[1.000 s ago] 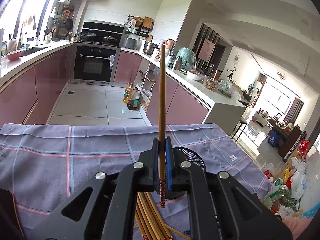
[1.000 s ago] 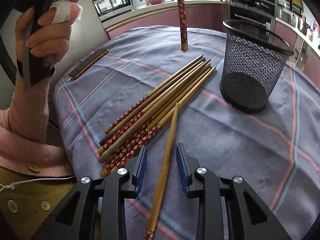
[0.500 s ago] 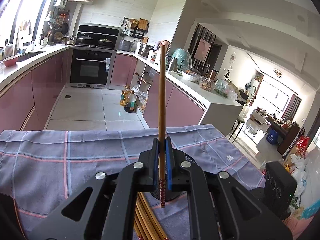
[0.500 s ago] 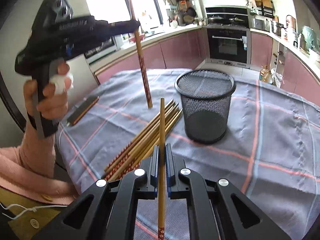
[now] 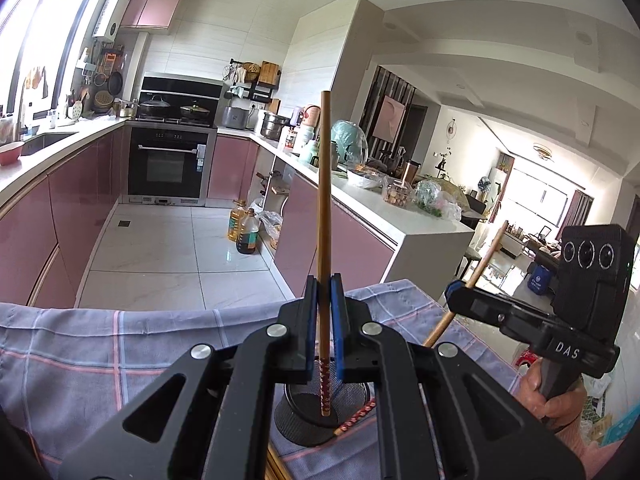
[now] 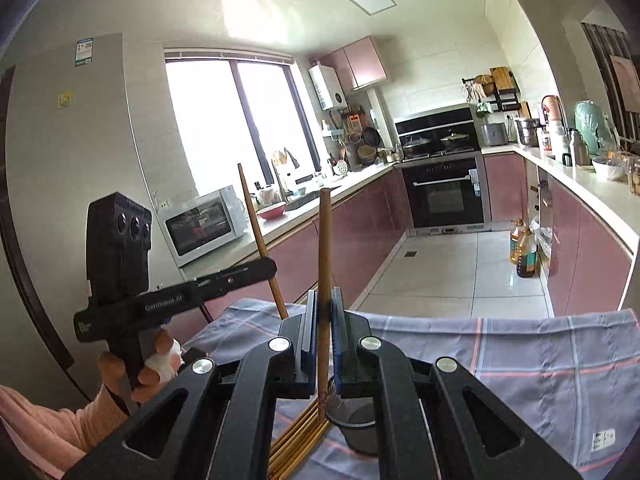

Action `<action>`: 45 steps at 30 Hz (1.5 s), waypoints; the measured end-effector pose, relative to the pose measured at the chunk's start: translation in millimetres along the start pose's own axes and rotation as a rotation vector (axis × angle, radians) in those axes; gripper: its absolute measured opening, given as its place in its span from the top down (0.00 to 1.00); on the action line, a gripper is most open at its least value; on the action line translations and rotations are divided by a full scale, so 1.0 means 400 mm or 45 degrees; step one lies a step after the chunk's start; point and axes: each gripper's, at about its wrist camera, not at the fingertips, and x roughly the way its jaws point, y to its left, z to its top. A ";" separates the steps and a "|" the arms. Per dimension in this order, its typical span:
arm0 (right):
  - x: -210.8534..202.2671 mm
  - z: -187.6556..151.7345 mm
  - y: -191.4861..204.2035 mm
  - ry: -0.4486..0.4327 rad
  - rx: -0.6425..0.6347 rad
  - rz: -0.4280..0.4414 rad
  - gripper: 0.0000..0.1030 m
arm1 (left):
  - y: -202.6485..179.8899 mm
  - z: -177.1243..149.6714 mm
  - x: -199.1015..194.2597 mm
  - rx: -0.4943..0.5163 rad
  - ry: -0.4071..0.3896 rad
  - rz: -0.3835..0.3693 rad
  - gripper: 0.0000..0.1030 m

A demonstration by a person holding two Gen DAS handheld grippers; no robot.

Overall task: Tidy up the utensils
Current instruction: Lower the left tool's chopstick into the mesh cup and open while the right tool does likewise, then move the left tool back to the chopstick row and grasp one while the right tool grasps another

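Note:
My left gripper (image 5: 324,286) is shut on a wooden chopstick (image 5: 325,184) that stands upright, its red patterned end hanging just above the black mesh cup (image 5: 308,420). My right gripper (image 6: 324,294) is shut on a second chopstick (image 6: 324,240), also nearly upright, over the mesh cup (image 6: 354,424). In the left wrist view the right gripper (image 5: 454,294) comes in from the right, its chopstick (image 5: 486,260) slanting down so that the red end reaches the cup's rim. Several more chopsticks (image 6: 298,446) lie bundled on the cloth beside the cup.
A blue-grey checked cloth (image 6: 520,356) covers the table; its far edge drops to the kitchen floor. A person's hand (image 6: 132,372) in a pink sleeve holds the left gripper's handle. Pink cabinets, an oven and counters stand well behind.
The right gripper shut on a chopstick lying on the cloth, lifted it and tipped it upright over the cup. The left gripper rose a little with its chopstick.

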 end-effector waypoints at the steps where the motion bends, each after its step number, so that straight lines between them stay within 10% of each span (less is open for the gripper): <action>1: 0.005 0.013 -0.005 -0.007 -0.002 -0.003 0.95 | -0.001 0.004 0.005 -0.001 -0.003 0.000 0.93; 27: 0.273 -0.099 -0.124 0.401 0.137 -0.163 0.89 | 0.037 -0.169 0.255 0.042 0.364 0.049 0.93; 36: 0.188 -0.111 -0.105 0.273 0.095 -0.234 0.70 | 0.077 -0.166 0.143 0.024 0.248 0.129 0.68; 45: 0.095 -0.233 0.062 0.334 -0.064 -0.034 0.52 | 0.130 -0.285 0.017 0.041 0.316 0.273 0.50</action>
